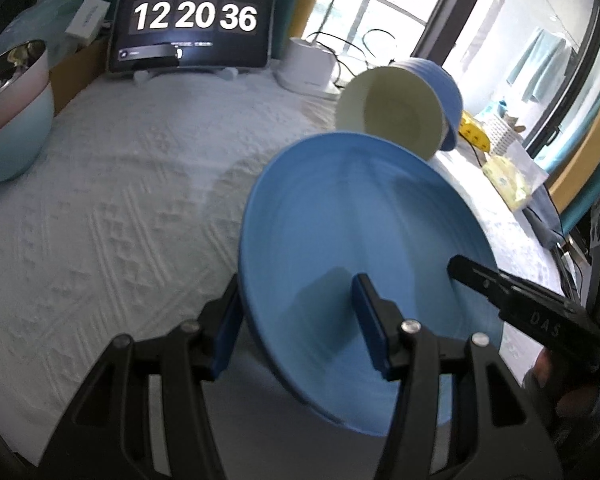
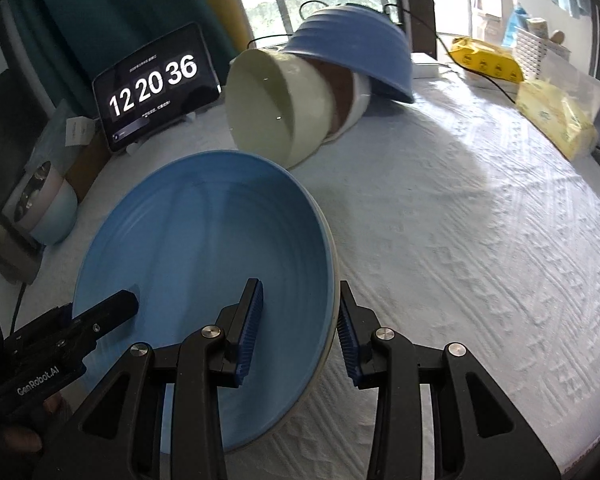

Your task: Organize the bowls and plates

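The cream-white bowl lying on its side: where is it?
The cream-white bowl lies tipped behind the round blue plate, partly under an overturned blue ribbed bowl, right of the clock tablet.

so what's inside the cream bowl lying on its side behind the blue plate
The cream bowl looks bare inside, with only its pale inner wall and base showing. A blue ribbed bowl sits tipped over its far end, so whatever lies beneath that is covered.
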